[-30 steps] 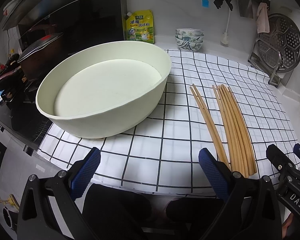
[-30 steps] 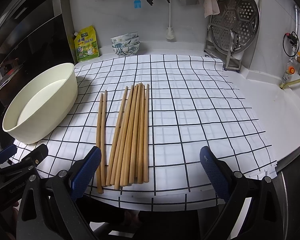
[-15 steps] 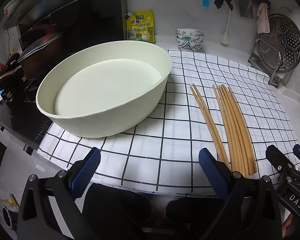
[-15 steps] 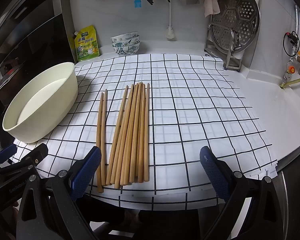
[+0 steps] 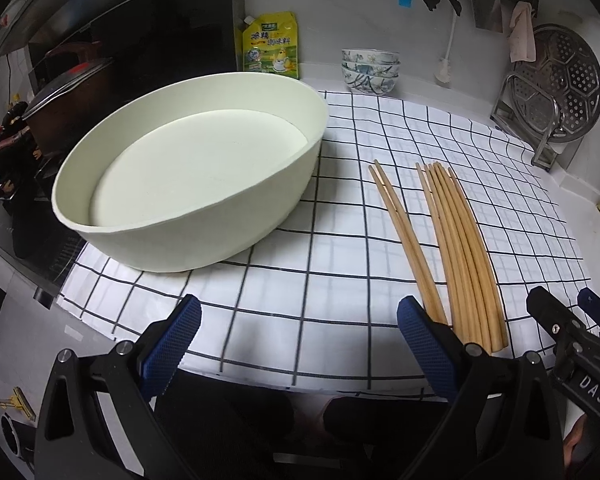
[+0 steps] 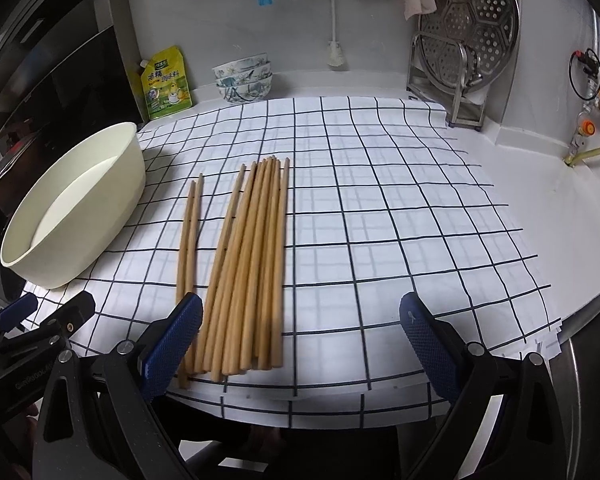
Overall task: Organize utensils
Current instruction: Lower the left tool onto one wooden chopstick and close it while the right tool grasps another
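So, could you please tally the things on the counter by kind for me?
Chopsticks: 8 (2 lying apart, about 6 in an overlapping bundle, so that count is approximate)
Cream basin: 1
Patterned bowls: 3, stacked
Yellow pouch: 1
Total: 13

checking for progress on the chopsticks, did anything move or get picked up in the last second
The right gripper has eased slightly forward and down toward the chopsticks; nothing was taken hold of. The left gripper stayed open and put, and the chopsticks and cream basin lie as before on the checked cloth.
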Demonstrator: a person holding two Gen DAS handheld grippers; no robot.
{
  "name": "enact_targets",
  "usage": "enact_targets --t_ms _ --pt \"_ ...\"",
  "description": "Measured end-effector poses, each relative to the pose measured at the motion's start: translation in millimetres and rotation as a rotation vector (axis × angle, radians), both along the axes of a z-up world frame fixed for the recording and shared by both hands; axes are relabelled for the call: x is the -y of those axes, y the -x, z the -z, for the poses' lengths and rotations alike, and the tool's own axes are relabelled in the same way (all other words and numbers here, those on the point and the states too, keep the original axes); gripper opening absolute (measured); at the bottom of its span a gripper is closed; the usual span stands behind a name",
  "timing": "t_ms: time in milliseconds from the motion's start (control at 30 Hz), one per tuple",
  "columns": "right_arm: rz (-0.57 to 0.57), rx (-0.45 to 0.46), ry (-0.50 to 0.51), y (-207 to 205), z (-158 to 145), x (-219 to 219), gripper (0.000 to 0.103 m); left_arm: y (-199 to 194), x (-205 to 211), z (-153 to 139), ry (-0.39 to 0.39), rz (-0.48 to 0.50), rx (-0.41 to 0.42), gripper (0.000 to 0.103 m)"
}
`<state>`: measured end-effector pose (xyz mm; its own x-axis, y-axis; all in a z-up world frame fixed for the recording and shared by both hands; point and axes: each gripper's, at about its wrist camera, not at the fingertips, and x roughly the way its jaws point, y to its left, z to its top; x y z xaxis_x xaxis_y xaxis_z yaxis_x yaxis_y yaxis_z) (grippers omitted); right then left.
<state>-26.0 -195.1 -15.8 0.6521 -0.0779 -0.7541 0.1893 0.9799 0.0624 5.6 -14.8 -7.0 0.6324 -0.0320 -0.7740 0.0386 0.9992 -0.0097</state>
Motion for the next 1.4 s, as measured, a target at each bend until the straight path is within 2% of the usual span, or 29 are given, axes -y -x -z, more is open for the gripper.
enact_targets --t_ms 300,433,733,1200,1400 --pt "0.008 -0.088 0.03 -34 19 31 0.094 -18 31 9 -0.035 0.05 -0.021 0.097" --pt "-0.016 -0.13 0.038 -52 31 35 0.094 -28 39 14 -0.052 0.056 -0.031 0.097" --pt "-0.053 -0.166 0.07 -78 41 31 0.094 -46 46 25 -0.05 0.047 -0.057 0.097" --pt "-0.101 -0.198 0.124 -82 47 33 0.094 -58 48 38 -0.016 0.025 -0.108 0.097" --pt "-0.086 -0.184 0.106 -78 48 48 0.094 -59 52 41 -0.003 0.025 -0.117 0.097"
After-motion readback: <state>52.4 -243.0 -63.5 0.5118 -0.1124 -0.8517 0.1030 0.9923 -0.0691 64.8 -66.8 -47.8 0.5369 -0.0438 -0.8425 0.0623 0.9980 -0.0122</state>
